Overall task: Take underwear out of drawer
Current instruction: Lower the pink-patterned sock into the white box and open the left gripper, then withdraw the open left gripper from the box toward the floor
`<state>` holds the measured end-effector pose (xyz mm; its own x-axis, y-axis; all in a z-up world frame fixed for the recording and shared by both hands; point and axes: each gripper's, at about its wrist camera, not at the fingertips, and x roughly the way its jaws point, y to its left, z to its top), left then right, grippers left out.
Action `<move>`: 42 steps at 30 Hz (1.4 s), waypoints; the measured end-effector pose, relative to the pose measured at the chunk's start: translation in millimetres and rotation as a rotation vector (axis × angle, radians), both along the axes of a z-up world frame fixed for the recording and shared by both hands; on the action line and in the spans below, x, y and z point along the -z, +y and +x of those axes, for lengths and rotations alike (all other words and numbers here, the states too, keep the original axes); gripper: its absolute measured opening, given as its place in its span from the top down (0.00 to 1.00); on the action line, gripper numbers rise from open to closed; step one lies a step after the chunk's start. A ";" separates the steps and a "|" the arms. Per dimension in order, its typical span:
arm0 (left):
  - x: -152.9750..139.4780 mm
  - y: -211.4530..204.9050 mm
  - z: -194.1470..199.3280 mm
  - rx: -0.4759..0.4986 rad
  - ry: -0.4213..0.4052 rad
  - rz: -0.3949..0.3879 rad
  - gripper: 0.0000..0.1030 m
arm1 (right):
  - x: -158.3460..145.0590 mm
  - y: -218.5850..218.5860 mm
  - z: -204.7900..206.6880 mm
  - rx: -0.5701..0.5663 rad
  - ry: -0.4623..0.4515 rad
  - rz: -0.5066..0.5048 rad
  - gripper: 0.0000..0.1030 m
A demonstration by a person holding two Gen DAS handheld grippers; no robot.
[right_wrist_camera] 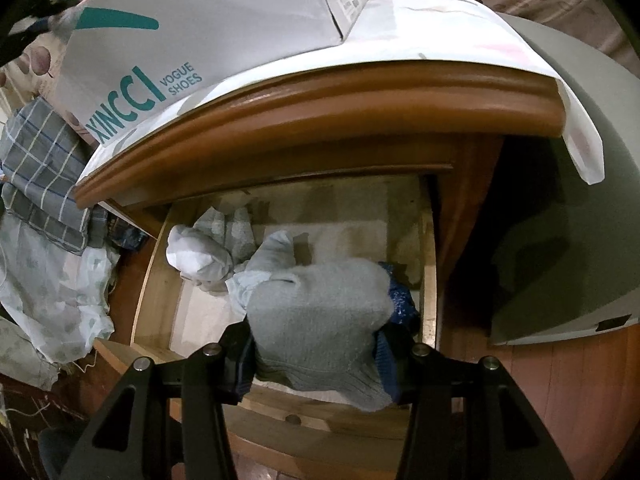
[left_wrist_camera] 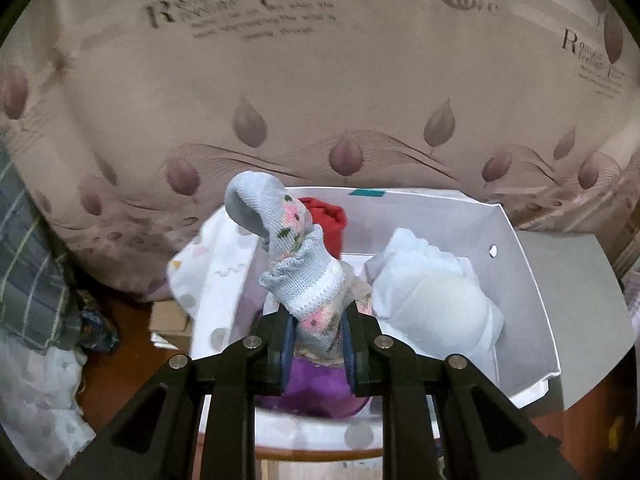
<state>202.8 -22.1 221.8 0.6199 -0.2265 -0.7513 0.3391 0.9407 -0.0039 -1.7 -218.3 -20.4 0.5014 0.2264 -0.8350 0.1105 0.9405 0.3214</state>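
Left hand-held gripper (left_wrist_camera: 318,350) is clamping a small grey knit sock (left_wrist_camera: 294,256) with floral bands, jaws nearly closed on its cuff end. It is hanging over the white box (left_wrist_camera: 528,300), which is already holding a red item (left_wrist_camera: 326,220) at 12 o'clock, a white padded piece (left_wrist_camera: 434,300) at 3 o'clock and purple cloth (left_wrist_camera: 312,388) at 6 o'clock.

Right hand-held gripper (right_wrist_camera: 320,356) is sitting over the open drawer (right_wrist_camera: 154,280), jaws partly closed around a grey wool garment (right_wrist_camera: 320,320). The pads look to be touching its sides, so I'm reading it as gripped. More underwear is lying in the drawer: a white bundle (right_wrist_camera: 196,254) at 10 o'clock and a dark blue piece (right_wrist_camera: 402,304) at 3 o'clock, partly under the grey one.

Risks, judging from here:
- Left grip is only on the cuff, so the toe is flopping free and could snag the box wall or land outside on release.
- The grey garment is bulky and the grip shallow. It could slip on the lift.
- The blue piece may be dragging along and dropping onto the floor.
- The overhanging top edge (right_wrist_camera: 320,108) is close above, so a steep lift could be catching it.
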 end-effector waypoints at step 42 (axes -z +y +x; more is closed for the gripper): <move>10.3 26.8 -41.0 -0.103 -0.061 0.024 0.27 | 5.8 9.5 2.2 -0.021 0.013 -0.021 0.52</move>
<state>161.8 4.7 211.5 0.6835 -0.1411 -0.7162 0.2391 0.9703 0.0370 0.5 -208.8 -26.3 0.4857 0.2195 -0.8461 0.0946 0.9491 0.3005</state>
